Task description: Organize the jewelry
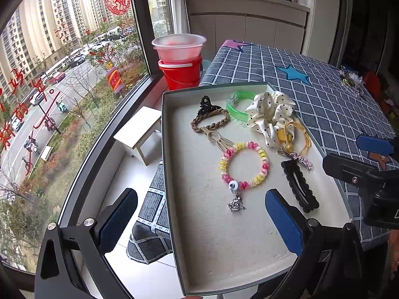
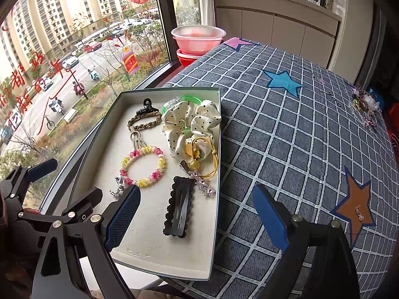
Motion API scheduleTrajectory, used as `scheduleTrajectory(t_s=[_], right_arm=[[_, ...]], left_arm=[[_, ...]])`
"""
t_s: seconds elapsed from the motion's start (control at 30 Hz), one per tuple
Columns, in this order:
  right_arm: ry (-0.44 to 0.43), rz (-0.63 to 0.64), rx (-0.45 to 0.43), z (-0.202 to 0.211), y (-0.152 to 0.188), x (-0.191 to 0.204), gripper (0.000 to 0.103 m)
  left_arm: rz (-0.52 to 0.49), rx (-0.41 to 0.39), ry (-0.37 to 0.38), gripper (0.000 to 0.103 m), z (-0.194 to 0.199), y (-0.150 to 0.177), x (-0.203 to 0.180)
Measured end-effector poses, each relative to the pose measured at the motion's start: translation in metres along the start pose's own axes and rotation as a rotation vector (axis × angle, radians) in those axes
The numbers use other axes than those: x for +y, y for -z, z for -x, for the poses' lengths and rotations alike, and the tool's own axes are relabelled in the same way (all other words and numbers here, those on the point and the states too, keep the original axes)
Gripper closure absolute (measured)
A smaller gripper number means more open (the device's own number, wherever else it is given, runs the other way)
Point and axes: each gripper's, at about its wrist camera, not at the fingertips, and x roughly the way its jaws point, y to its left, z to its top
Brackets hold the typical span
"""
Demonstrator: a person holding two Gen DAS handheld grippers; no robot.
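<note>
A shallow box (image 1: 172, 174) (image 2: 214, 199) sits at the table's left edge and overhangs it. It holds a pink-yellow coil bracelet (image 1: 243, 165) (image 2: 143, 167), a black snap clip (image 1: 300, 186) (image 2: 178, 208), a dotted scrunchie (image 1: 270, 114) (image 2: 192, 124), a braided tie (image 1: 209, 120), a green bangle (image 1: 237, 104) and a star clip (image 2: 203, 183). My left gripper (image 1: 202, 219) is open above the box's near part. My right gripper (image 2: 195, 214) is open, straddling the box's right wall. A small earring (image 2: 359, 213) lies on the cloth at right.
A checked blue cloth with stars (image 2: 286, 129) covers the table. More jewelry (image 2: 364, 107) lies at the far right. A red bucket with plastic bowls (image 1: 179, 59) stands by the window. A small white stool (image 1: 139, 132) stands below on the floor.
</note>
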Motion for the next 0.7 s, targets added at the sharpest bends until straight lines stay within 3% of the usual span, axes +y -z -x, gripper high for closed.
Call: scheduleTrajectory(t_s=[0.7], right_arm=[[-0.004, -0.001, 0.003, -0.0008, 0.0018, 0.0027, 0.010]], left_arm=[[-0.001, 0.003, 0.016, 0.000, -0.0017, 0.0020, 0.0009]])
